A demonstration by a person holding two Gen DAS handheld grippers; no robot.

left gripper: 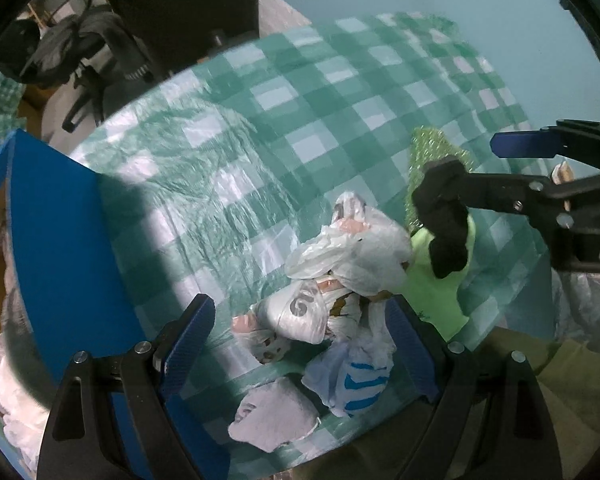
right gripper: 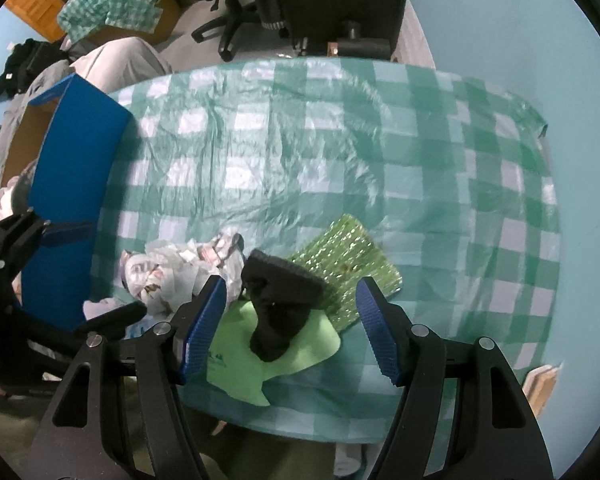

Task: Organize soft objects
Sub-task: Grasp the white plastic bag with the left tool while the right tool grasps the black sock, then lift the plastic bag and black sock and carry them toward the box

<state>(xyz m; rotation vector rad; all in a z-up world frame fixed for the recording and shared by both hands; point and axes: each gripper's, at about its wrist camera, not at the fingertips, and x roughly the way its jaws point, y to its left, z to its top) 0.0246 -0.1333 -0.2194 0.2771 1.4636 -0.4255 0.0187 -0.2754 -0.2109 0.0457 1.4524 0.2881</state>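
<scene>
On the green-checked tablecloth (right gripper: 340,152) your soft things sit bunched at the near edge. Your left gripper (left gripper: 306,340) hovers over the heap of crumpled plastic bags (left gripper: 340,280), jaws spread wide with nothing between them, a blue-striped bag (left gripper: 360,386) lying just under the right finger. Your right gripper (right gripper: 290,326) is likewise spread and empty, poised above the black sock (right gripper: 278,304), which lies partly on the lime-green cloth (right gripper: 240,368) and partly on the glittery green pouch (right gripper: 348,256) (the sock looks to be resting there untouched, though the blur makes contact hard to judge). Along the table's left side stands the blue cardboard box (right gripper: 76,152), open-topped, with pale fabric showing inside it.
</scene>
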